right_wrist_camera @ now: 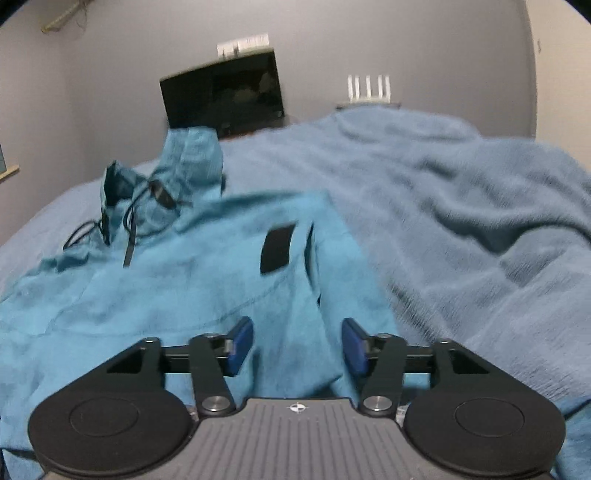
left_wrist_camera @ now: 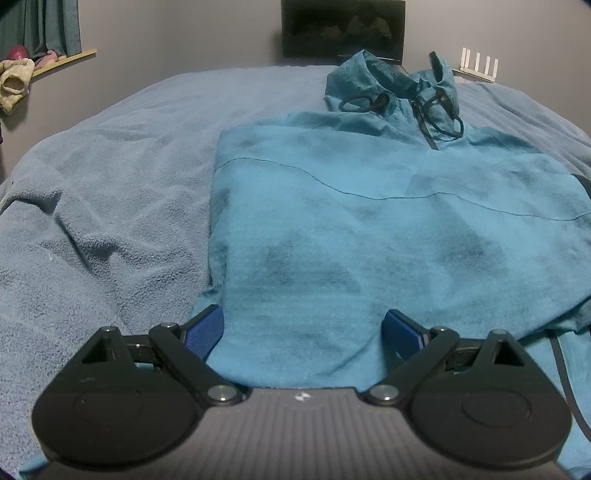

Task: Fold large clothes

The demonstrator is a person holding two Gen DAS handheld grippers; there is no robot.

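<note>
A teal hooded jacket (left_wrist_camera: 369, 221) lies flat on the bed, its hood (left_wrist_camera: 373, 77) and black drawstrings at the far end. My left gripper (left_wrist_camera: 304, 326) is open wide over the jacket's near hem, blue pads apart with cloth lying below them. In the right wrist view the same jacket (right_wrist_camera: 166, 295) fills the left side, with a black patch (right_wrist_camera: 277, 249) near its right edge. My right gripper (right_wrist_camera: 297, 343) is open, and a raised fold of the jacket's edge sits between its pads without being pinched.
A grey-blue fleece blanket (left_wrist_camera: 110, 221) covers the bed and bunches into ridges on the right (right_wrist_camera: 480, 240). Against the back wall stand a black screen (left_wrist_camera: 343, 27) and a white router with antennas (left_wrist_camera: 478, 66). A shelf with soft items (left_wrist_camera: 22, 70) sits far left.
</note>
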